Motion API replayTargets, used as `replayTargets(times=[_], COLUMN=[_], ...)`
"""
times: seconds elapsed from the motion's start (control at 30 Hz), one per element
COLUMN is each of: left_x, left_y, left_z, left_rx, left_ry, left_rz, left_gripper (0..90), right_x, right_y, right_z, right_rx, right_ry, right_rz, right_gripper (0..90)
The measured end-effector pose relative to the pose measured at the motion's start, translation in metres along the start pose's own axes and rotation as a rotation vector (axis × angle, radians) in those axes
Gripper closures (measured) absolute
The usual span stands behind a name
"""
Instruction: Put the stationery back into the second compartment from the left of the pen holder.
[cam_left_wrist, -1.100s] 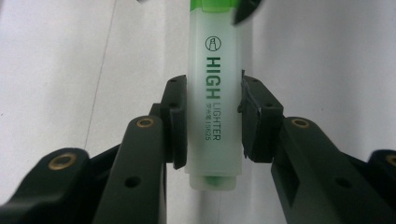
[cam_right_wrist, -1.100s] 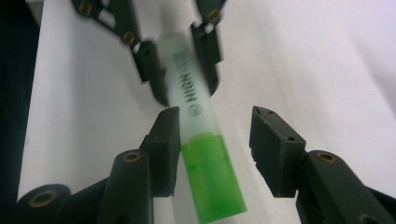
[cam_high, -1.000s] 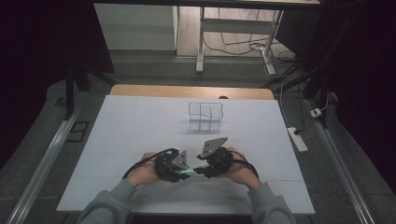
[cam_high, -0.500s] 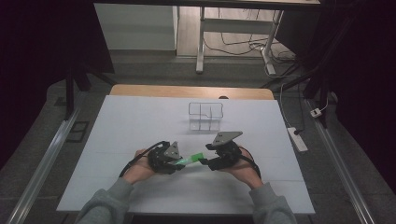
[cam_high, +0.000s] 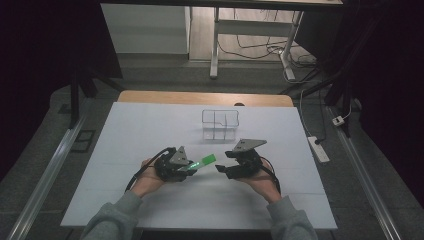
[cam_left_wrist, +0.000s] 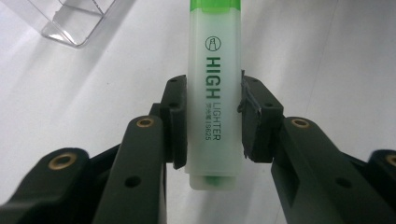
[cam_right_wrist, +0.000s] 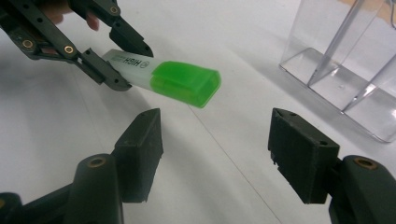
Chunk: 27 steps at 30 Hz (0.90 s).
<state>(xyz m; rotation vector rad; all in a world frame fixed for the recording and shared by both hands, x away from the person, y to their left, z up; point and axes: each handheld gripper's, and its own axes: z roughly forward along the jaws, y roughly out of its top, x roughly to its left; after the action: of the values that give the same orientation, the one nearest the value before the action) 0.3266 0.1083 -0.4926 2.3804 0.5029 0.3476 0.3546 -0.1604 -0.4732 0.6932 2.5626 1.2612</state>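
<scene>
- While the left gripper (cam_high: 187, 167) clamps the green-capped translucent plastic highlighter (cam_left_wrist: 214, 100), keep it level.
- The right gripper (cam_right_wrist: 215, 149), its jaws just widened and empty, should square onto the cap.

The right tool (cam_right_wrist: 215, 154) had just been opening its jaws — nothing lay between them. Beyond, the left tool (cam_right_wrist: 128, 65) pinched a highlighter (cam_right_wrist: 140, 70) by its pale barrel, green cap (cam_right_wrist: 187, 86) pointing toward the clear divided container (cam_right_wrist: 345, 60) — all above the white surface (cam_right_wrist: 219, 158).

The left gripper view's top edge cuts off the highlighter (cam_left_wrist: 213, 93) cap and clear organizer (cam_left_wrist: 74, 21).
</scene>
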Motion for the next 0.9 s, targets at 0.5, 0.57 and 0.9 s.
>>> replayTargets(times=[0.5,0.57,0.9], left_x=[-0.004,-0.005,-0.012], left_y=[0.002,0.003,0.006], left_z=[-0.002,-0.002,0.004], left_rx=[-0.065,-0.072,-0.082], left_ry=[0.038,0.039,0.043], left_rz=[-0.015,-0.017,-0.005], left_gripper=[65.3,65.3,65.3], right_x=[0.002,0.002,0.005], right_y=[0.0,0.0,0.0], right_z=[0.005,0.005,0.012], right_rx=[-0.04,-0.055,-0.076], right_ry=[0.011,0.021,0.056], right_rz=[0.092,0.107,0.159], right_gripper=[34.4,34.4,36.1])
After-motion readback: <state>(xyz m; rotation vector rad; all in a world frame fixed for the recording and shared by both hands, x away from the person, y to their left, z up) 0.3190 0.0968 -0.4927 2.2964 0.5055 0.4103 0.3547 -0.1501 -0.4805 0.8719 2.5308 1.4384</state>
